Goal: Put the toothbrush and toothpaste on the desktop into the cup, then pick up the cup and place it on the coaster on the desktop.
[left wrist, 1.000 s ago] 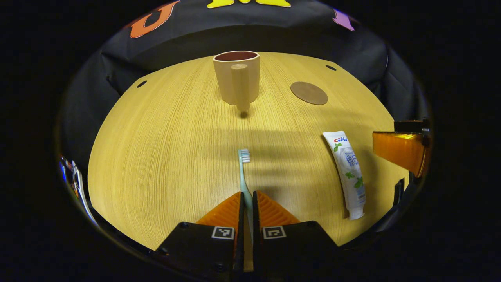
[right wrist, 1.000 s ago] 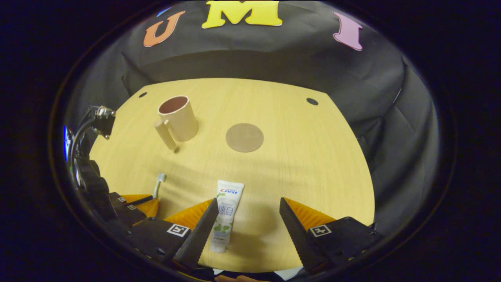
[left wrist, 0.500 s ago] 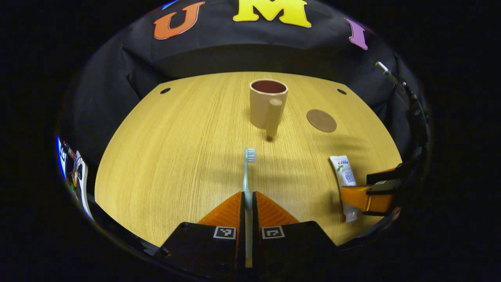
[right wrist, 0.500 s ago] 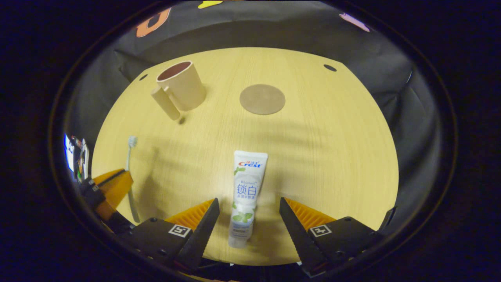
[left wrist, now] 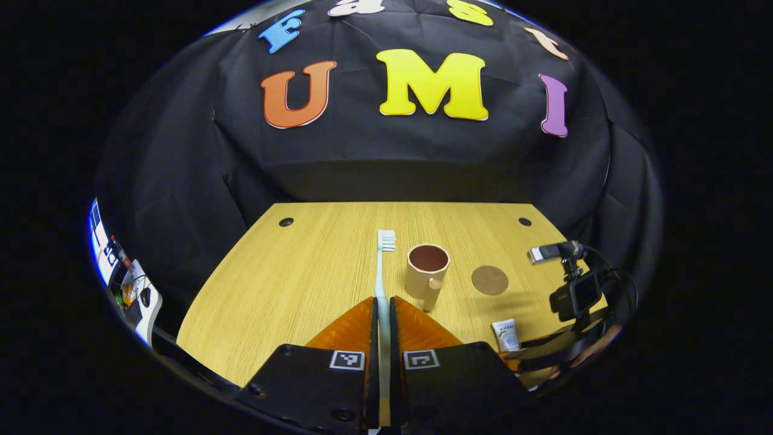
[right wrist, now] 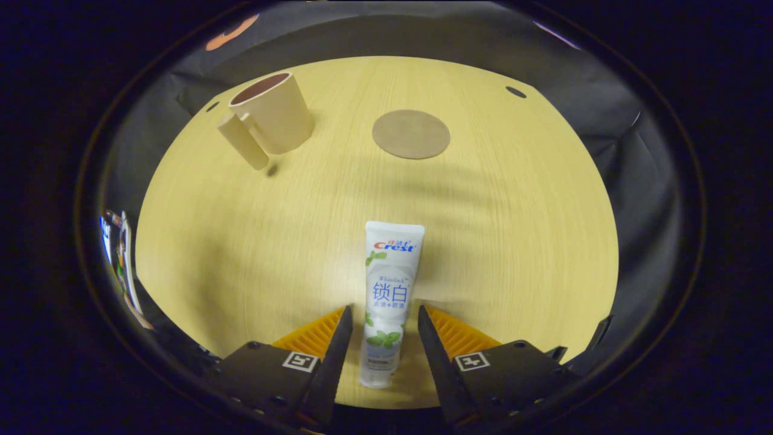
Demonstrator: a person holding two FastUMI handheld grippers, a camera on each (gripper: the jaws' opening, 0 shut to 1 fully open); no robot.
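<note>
In the left gripper view my left gripper (left wrist: 383, 300) is shut on the handle of a light blue toothbrush (left wrist: 384, 254), held well above the wooden table (left wrist: 290, 278) with the bristle head pointing forward. The beige cup (left wrist: 427, 272) stands upright just right of the brush head, its handle toward me, and the round brown coaster (left wrist: 490, 280) lies further right. In the right gripper view the white toothpaste tube (right wrist: 389, 284) lies flat, cap toward me. My right gripper (right wrist: 384, 309) is low over it, open, with its fingers closely flanking the tube's lower half. Cup (right wrist: 275, 115) and coaster (right wrist: 410, 134) lie beyond.
The other gripper with its camera mount (left wrist: 574, 296) hangs at the table's right front corner beside the toothpaste (left wrist: 506, 335). Small dark holes (left wrist: 285, 222) mark the table's far corners. Black cloth walls the back and sides. Some equipment (left wrist: 130, 290) sits off the left edge.
My left gripper has risen high and pulled back with the toothbrush. My right gripper has dropped forward over the toothpaste and its fingers have narrowed around the tube.
</note>
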